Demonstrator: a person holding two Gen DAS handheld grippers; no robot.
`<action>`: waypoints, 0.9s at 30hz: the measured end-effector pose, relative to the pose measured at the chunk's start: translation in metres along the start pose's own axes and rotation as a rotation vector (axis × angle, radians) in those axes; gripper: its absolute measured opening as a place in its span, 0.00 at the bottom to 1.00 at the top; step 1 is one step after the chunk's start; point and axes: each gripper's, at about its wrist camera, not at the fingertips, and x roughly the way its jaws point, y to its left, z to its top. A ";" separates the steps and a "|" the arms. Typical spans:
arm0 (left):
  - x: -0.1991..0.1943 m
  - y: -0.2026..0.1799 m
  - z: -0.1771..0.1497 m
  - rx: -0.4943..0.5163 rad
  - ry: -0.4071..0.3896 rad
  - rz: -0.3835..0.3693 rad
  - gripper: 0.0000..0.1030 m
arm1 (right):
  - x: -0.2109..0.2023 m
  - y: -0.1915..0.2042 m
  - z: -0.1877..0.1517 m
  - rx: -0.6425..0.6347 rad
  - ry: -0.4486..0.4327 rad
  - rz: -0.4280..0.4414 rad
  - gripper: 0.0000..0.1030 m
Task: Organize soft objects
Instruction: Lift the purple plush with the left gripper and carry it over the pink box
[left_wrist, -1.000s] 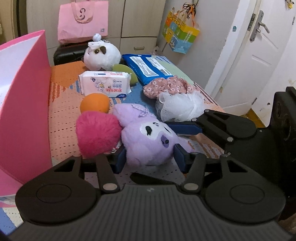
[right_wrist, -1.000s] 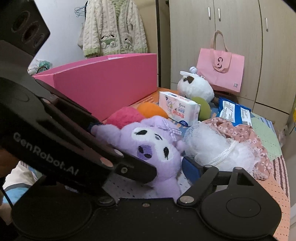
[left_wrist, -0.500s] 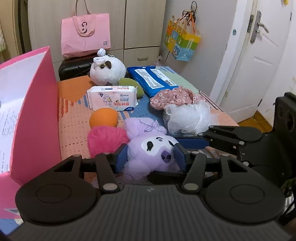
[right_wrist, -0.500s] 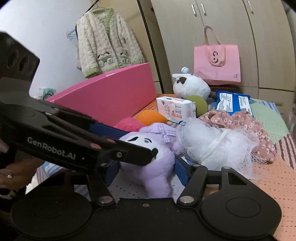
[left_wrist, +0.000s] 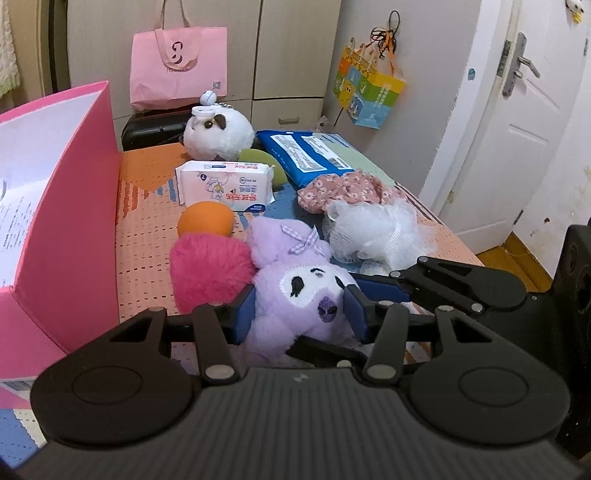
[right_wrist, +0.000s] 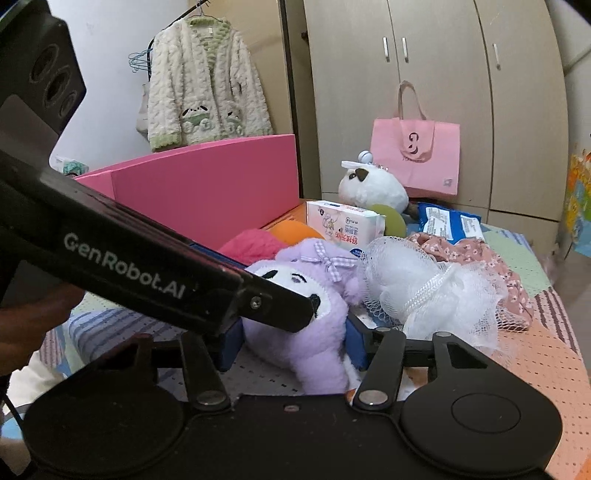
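I've lifted the plush (left_wrist: 295, 291) higher; my left gripper (left_wrist: 299, 314) and right gripper (right_wrist: 295, 343) both pinch it.

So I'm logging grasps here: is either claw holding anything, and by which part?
Both grip the purple plush: the left claw squeezes the sides of its head, the right claw its lower body.
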 end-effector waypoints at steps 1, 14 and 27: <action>-0.001 -0.001 -0.001 0.007 0.001 0.000 0.48 | -0.002 0.000 0.000 0.000 0.002 0.000 0.59; -0.026 -0.010 0.004 0.044 0.039 -0.017 0.48 | -0.021 0.007 0.015 0.041 0.065 0.035 0.59; -0.066 0.003 -0.003 0.026 0.106 -0.057 0.48 | -0.035 0.044 0.041 -0.032 0.198 0.071 0.59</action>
